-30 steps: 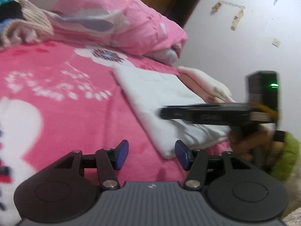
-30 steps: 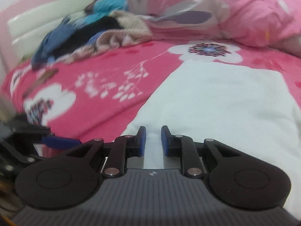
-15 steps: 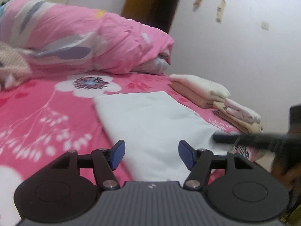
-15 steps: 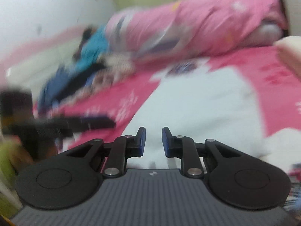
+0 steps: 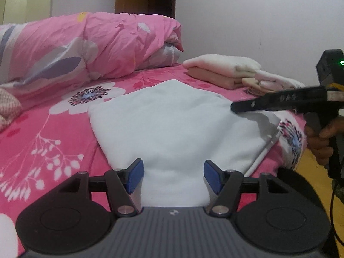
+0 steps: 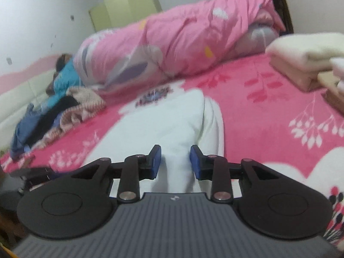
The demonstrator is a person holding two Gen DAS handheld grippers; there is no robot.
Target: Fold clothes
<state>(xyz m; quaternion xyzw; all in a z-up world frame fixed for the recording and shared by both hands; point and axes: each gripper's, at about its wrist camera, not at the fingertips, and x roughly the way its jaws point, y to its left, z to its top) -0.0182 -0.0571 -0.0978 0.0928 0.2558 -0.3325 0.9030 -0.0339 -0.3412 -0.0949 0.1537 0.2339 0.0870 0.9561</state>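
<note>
We have the white garment (image 5: 172,124) lying flat on the pink bed (image 5: 43,133), part-folded, its long axis running from six o'clock up toward twelve in both wrist views, so each tool can take a near edge. Our left tool (image 5: 172,177) stands open over the near hem, cloth between its pads but not pinched. Our right tool (image 6: 175,161), its jaws just widened, is open too, cloth between them. Finished folded clothes (image 5: 225,71) wait at two o'clock.

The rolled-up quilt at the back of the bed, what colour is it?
Pink quilt with pale flower shapes; clearest in the left wrist view.
</note>
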